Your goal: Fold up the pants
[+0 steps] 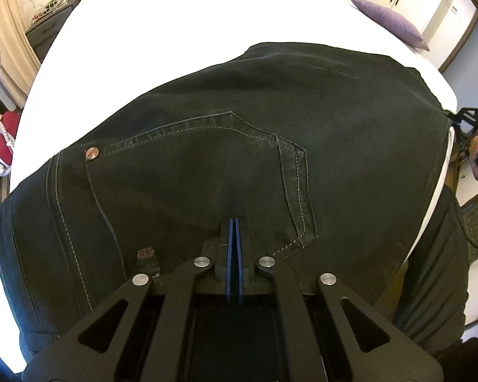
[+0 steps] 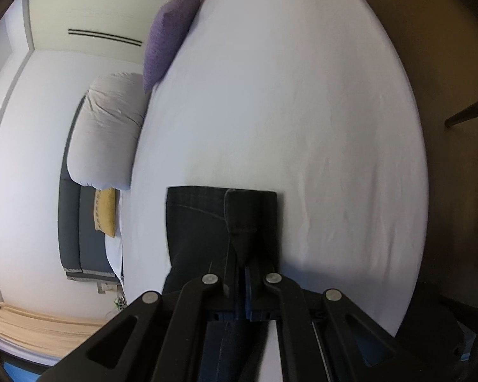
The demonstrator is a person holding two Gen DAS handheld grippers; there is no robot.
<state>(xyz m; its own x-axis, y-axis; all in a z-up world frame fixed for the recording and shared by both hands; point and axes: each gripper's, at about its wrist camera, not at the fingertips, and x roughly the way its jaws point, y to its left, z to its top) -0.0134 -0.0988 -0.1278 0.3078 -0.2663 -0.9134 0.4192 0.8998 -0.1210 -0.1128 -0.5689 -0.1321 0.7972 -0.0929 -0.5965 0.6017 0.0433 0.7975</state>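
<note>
the pants (image 1: pixel 226 146) lie flat on the bed (image 1: pixel 175 31), long axis running sideways under the left gripper (image 1: pixel 235 222), which is clenched with its tips down at the back pocket. the right gripper (image 2: pixel 242 254) is clamped on the hem end. a purple pillow (image 2: pixel 172 28) sits well ahead, clear sheet between.

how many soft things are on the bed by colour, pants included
black: 1, the pants
purple: 1, the cushion
pale grey-white: 1, the big pillow
yellow: 1, a small cushion at the bed's edge, partly hidden
total: 4
</note>
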